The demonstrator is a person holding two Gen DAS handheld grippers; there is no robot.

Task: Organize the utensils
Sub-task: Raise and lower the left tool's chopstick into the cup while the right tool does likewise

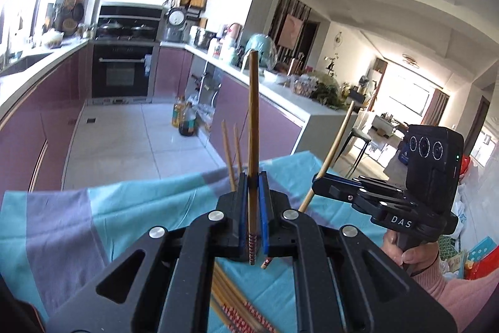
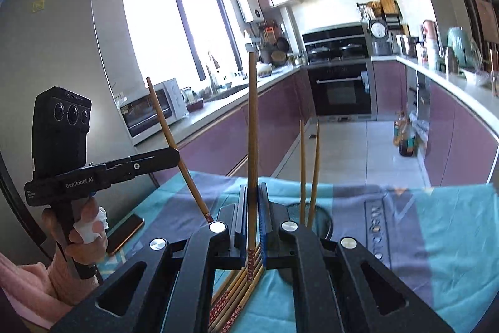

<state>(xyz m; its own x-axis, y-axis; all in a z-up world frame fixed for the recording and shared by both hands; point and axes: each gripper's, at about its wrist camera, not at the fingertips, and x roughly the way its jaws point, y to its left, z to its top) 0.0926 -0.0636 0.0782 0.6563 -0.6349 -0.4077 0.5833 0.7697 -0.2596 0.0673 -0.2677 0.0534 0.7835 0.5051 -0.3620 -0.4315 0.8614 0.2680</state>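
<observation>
Chopsticks are the job here: each gripper pinches one between its fingers. The left gripper (image 1: pixel 252 202) holds a chopstick (image 1: pixel 253 127) standing nearly upright, clamped low down just above its red-patterned end. The right gripper (image 2: pixel 252 208) holds its own chopstick (image 2: pixel 252 127) the same way, tip up. Both pairs of fingers are pressed tight on the thin shafts, with nothing else between them.

Two more chopsticks (image 2: pixel 308 170) stand in a dark round holder (image 2: pixel 326 222) on the table, just beyond the right gripper. A loose bundle (image 2: pixel 237 295) lies flat on the blue-and-grey cloth (image 2: pixel 436 239) beneath the grippers. A phone (image 2: pixel 124 231) lies near the left hand (image 2: pixel 85 234).

These sticks look light, stiff and smooth, so they will likely pivot or slip in a pinch rather than bend. A hold near the thick patterned end, as now, gives the broadest surface; a stick held at one end can swing, so a firm squeeze seems wise. Lowering each into the holder probably calls for keeping it upright and clear of the two already standing.
</observation>
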